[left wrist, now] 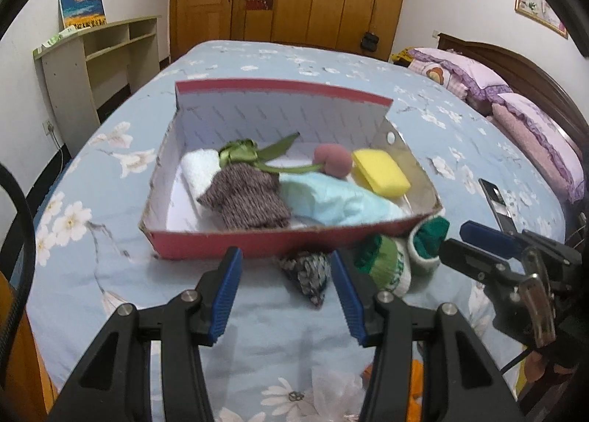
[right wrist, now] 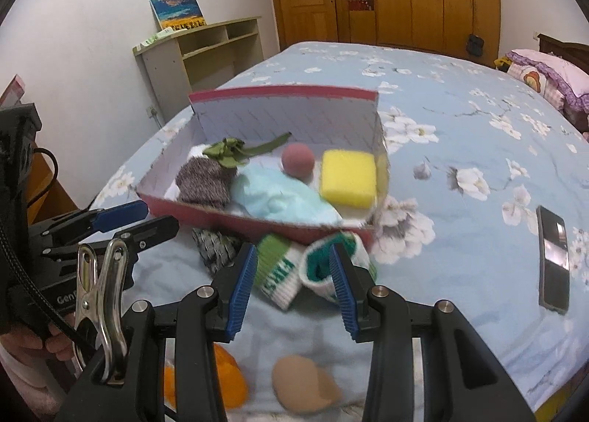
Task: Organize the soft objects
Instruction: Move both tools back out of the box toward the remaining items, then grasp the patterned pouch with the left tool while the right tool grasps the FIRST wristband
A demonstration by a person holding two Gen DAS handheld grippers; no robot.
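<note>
Both your jaws stand open, empty: bring the right gripper (right wrist: 291,286) onto the green-and-white sock (right wrist: 279,271) (against the red box (right wrist: 257,223) on the bed (right wrist: 460,149)), and pinch mid-fabric.

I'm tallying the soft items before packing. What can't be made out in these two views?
- Orange item, right wrist view: half hidden behind the right gripper.
- White towel, left wrist view: partly under the brown knit piece.
- Patterned pouch, left wrist view: blurred, shape unclear.
- Box floor: covered.

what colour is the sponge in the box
Yellow. The sponge shows best in the right wrist view, at the box's right end.
</note>
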